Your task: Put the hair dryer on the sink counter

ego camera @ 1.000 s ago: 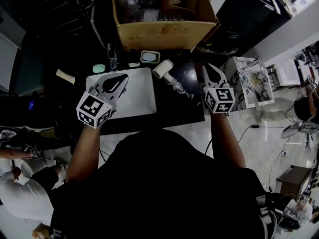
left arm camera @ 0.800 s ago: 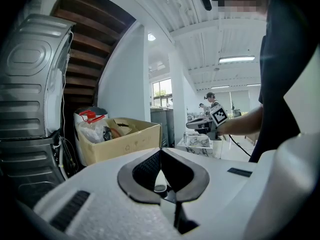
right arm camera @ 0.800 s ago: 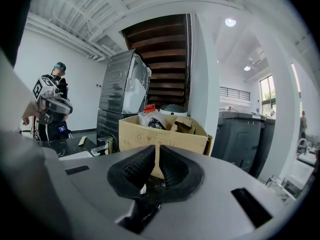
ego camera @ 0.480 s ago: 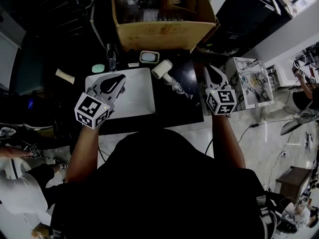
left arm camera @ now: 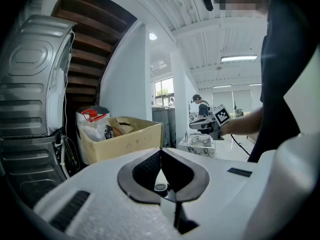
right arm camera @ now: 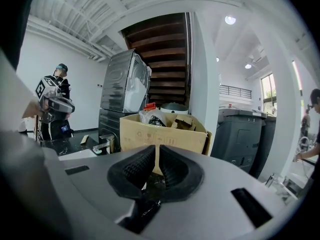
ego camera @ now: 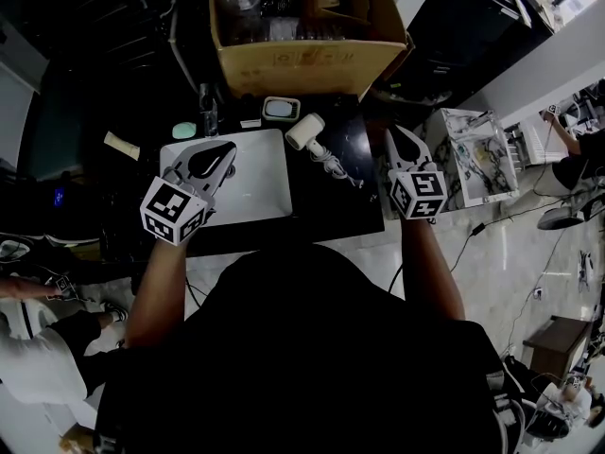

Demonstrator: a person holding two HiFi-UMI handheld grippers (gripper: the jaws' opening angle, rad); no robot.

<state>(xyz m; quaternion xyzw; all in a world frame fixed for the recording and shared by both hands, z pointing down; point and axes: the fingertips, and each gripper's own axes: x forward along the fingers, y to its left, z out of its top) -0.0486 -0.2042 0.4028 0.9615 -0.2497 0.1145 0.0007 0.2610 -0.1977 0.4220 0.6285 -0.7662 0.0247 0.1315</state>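
Observation:
A white hair dryer (ego camera: pixel 307 131) lies on the black sink counter (ego camera: pixel 350 206), just right of the white basin (ego camera: pixel 260 192). Its cord (ego camera: pixel 337 167) trails toward me. My left gripper (ego camera: pixel 228 147) hovers over the basin, left of the dryer, jaws shut and empty (left arm camera: pixel 160 153). My right gripper (ego camera: pixel 393 131) hangs over the counter's right end, a short way right of the dryer and apart from it. Its jaws are also shut with nothing between them (right arm camera: pixel 157 149). Neither gripper view shows the dryer.
A large open cardboard box (ego camera: pixel 302 55) full of items stands behind the counter. A faucet (ego camera: pixel 206 107), a small dish (ego camera: pixel 282 109) and a green object (ego camera: pixel 185 130) sit along the back edge. A marble-patterned block (ego camera: pixel 477 154) stands to the right.

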